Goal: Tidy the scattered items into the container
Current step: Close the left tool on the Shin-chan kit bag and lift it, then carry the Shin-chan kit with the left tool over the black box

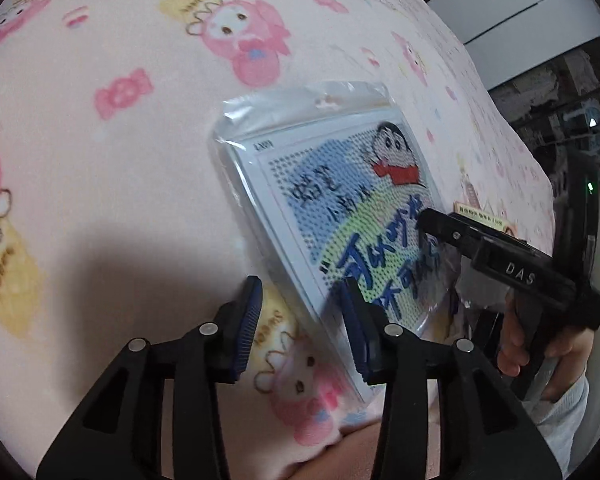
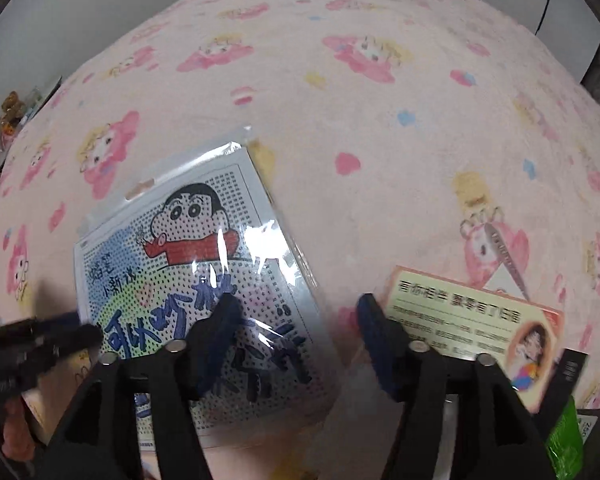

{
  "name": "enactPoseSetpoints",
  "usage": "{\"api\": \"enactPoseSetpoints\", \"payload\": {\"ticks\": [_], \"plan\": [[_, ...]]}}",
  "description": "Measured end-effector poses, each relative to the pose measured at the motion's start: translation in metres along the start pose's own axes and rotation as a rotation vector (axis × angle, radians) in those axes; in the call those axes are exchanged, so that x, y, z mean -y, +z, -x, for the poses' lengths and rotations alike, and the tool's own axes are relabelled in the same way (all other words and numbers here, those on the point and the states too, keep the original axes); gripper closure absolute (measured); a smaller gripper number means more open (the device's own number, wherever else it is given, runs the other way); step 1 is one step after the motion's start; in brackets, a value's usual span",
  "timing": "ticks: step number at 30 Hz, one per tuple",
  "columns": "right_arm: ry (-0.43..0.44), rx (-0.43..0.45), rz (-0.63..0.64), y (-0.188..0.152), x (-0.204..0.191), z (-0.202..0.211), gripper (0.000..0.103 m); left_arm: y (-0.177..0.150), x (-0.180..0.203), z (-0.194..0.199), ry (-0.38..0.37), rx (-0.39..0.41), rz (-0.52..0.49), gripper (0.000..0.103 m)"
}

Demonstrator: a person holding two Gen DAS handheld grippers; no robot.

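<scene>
the surface is a bed covered by a pink blanket [image 2: 380, 128] printed with cartoon figures.

left gripper [image 1: 304, 312]: jaws spread, pointing steeply down. a flat craft kit in a clear plastic bag [image 1: 332, 200] lies on the blanket. its near left edge runs between the two blue pads; the right pad sits over the printed face of the kit, the left pad stands over bare blanket just outside the edge. whether either pad touches the bag cannot be told; no pinch is seen.

right gripper [image 2: 296, 320]: jaws spread wide, nothing between them but blanket. the left pad overlaps the right lower part of the same bagged kit [image 2: 204, 280]; the right pad stands just beside the left edge of a cream card with red border [image 2: 472, 324], which lies flat on the blanket. contact with either item cannot be confirmed; the frame is blurred here.

beyond the card, to the right of the right jaws, a pointed slim object [image 2: 504, 256] rests on the blanket. a green packet [image 2: 564, 436] shows at the lower right margin.

in the left wrist view the right gripper body is held by a hand [image 1: 528, 344] to the right of the kit.
</scene>
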State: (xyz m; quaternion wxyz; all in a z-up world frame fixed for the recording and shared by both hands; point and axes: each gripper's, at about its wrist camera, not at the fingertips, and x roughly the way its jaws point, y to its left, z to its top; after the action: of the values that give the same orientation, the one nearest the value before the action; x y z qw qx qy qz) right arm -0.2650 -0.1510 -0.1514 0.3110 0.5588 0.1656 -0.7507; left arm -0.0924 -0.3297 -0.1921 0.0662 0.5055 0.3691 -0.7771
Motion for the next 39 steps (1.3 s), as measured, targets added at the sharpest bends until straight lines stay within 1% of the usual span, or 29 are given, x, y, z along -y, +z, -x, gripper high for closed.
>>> {"api": "enactPoseSetpoints", "payload": {"ticks": [2,3,5,7,9,11,13,14,15,17,18,19,20,22,26,30,32,35,39], "plan": [[0.089,-0.035,-0.037,-0.001,0.004,-0.007,0.036,0.003,0.002,0.0,0.004,0.015,0.003,0.063],[0.113,-0.044,-0.043,-0.003,0.004,-0.008,0.035,0.008,0.003,0.001,0.01,0.026,0.015,0.063],[0.097,-0.042,-0.015,-0.01,-0.004,-0.005,0.036,0.016,-0.002,0.008,0.036,0.076,0.031,0.063],[0.12,-0.056,0.004,-0.019,-0.013,0.0,0.039,0.021,-0.007,0.015,0.049,0.11,0.037,0.062],[0.15,-0.071,0.029,-0.031,-0.024,0.005,0.041,0.026,-0.016,0.021,0.05,0.111,0.049,0.062],[0.171,-0.077,0.064,-0.044,-0.035,0.009,0.041,0.027,-0.019,0.019,0.062,0.094,0.039,0.063],[0.158,-0.062,0.073,-0.052,-0.042,0.01,0.041,0.021,-0.02,0.02,0.069,0.088,0.013,0.062],[0.142,-0.051,0.063,-0.053,-0.042,0.009,0.041,0.018,-0.02,0.02,0.071,0.086,0.002,0.06],[0.13,-0.038,0.04,-0.053,-0.04,0.006,0.041,0.019,-0.016,0.013,0.07,0.079,-0.008,0.058],[0.136,-0.027,-0.014,-0.051,-0.035,-0.001,0.041,0.014,-0.015,0.011,0.076,0.071,-0.018,0.053],[0.157,-0.025,-0.027,-0.051,-0.035,-0.004,0.041,0.011,-0.015,0.012,0.084,0.072,-0.022,0.051],[0.172,-0.025,-0.036,-0.051,-0.035,-0.006,0.042,0.012,-0.012,0.012,0.094,0.073,-0.03,0.051],[0.17,-0.028,-0.034,-0.052,-0.037,-0.007,0.043,0.014,-0.009,0.012,0.105,0.074,-0.039,0.051],[0.149,-0.022,-0.019,-0.055,-0.043,-0.002,0.044,0.013,-0.006,0.02,0.098,0.08,-0.051,0.052],[0.18,0.008,-0.024,-0.066,-0.044,0.025,0.049,0.011,0.008,0.043,0.059,0.106,-0.088,0.052],[0.166,0.071,-0.021,-0.077,-0.049,0.065,0.049,0.007,0.034,0.069,0.032,0.141,-0.14,0.052],[0.16,0.101,-0.029,-0.07,-0.045,0.08,0.049,0.004,0.049,0.081,0.016,0.157,-0.169,0.052],[0.14,0.147,-0.037,-0.064,-0.035,0.109,0.049,-0.001,0.074,0.096,-0.019,0.174,-0.206,0.052],[0.081,0.204,-0.046,-0.079,-0.018,0.158,0.049,-0.01,0.11,0.103,-0.066,0.176,-0.252,0.052]]}}
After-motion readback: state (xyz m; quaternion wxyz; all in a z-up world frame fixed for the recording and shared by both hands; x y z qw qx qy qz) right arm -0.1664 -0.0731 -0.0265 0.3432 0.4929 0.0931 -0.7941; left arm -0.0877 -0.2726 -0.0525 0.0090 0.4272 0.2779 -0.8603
